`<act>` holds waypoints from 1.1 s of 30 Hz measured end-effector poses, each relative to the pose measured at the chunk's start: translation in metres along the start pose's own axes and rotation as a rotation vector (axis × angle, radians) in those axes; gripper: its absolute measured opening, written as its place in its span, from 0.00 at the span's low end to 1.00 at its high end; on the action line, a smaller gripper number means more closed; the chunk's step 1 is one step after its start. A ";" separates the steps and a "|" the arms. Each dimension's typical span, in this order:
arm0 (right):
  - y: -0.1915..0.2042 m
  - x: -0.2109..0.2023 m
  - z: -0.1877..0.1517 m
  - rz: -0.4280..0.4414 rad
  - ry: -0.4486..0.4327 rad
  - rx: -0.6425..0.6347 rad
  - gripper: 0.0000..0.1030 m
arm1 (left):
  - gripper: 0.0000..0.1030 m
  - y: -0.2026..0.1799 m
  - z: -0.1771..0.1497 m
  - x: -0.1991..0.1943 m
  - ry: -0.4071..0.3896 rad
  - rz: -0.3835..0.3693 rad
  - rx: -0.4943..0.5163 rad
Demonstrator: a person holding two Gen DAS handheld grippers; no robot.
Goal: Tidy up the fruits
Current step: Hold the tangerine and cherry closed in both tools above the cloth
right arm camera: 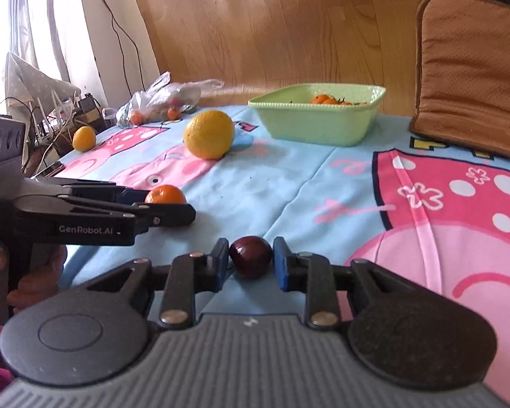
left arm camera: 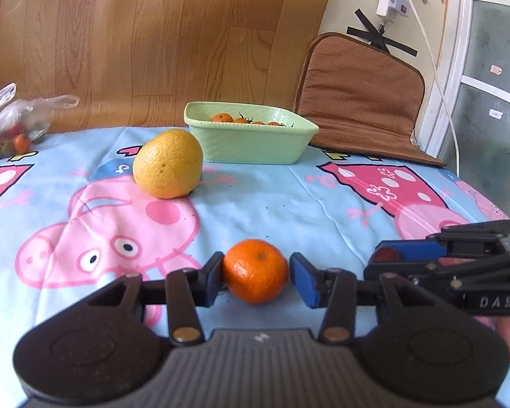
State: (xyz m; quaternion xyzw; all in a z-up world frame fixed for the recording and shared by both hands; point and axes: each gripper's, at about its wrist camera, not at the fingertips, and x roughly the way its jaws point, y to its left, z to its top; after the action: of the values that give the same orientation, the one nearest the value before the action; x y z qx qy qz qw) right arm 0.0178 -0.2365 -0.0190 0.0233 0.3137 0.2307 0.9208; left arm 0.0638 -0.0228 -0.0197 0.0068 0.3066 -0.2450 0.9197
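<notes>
A small orange mandarin [left arm camera: 255, 271] lies on the cartoon tablecloth between the fingers of my left gripper [left arm camera: 256, 278]; the left pad touches it, the right pad stands a little off, so the gripper is open around it. It also shows in the right wrist view [right arm camera: 165, 194]. A dark red plum [right arm camera: 251, 256] lies between the fingers of my right gripper [right arm camera: 251, 263], with narrow gaps on both sides. A large yellow orange [left arm camera: 168, 163] sits farther back. A green bowl [left arm camera: 251, 148] holds several small orange tomatoes.
A plastic bag of small fruits [left arm camera: 10, 125] lies at the far left. A brown cushion [left arm camera: 363, 98] leans on the wall at the back right. A small yellow fruit [right arm camera: 84, 138] sits near the table's left edge, with cables beyond it.
</notes>
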 end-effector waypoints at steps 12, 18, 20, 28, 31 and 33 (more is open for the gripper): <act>0.009 -0.007 -0.007 -0.051 -0.019 0.015 0.46 | 0.49 0.002 -0.002 -0.003 -0.019 0.039 -0.023; 0.014 -0.008 -0.010 -0.099 -0.017 0.001 0.27 | 0.38 0.001 -0.003 -0.006 -0.034 0.025 -0.022; 0.015 -0.009 -0.012 -0.106 -0.020 -0.003 0.27 | 0.38 0.001 -0.003 -0.007 -0.035 0.024 -0.018; 0.018 -0.012 -0.011 -0.095 -0.045 0.008 0.27 | 0.38 0.000 -0.003 -0.006 -0.034 0.012 -0.011; 0.016 -0.009 -0.011 -0.101 -0.027 0.016 0.27 | 0.38 -0.001 -0.003 -0.005 -0.032 0.015 -0.004; 0.016 -0.010 -0.012 -0.097 -0.030 0.022 0.27 | 0.38 -0.002 -0.004 -0.005 -0.031 0.016 -0.003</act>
State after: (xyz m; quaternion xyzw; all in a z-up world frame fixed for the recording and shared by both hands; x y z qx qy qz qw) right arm -0.0028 -0.2282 -0.0195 0.0217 0.3031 0.1817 0.9352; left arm 0.0577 -0.0213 -0.0195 0.0039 0.2927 -0.2373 0.9263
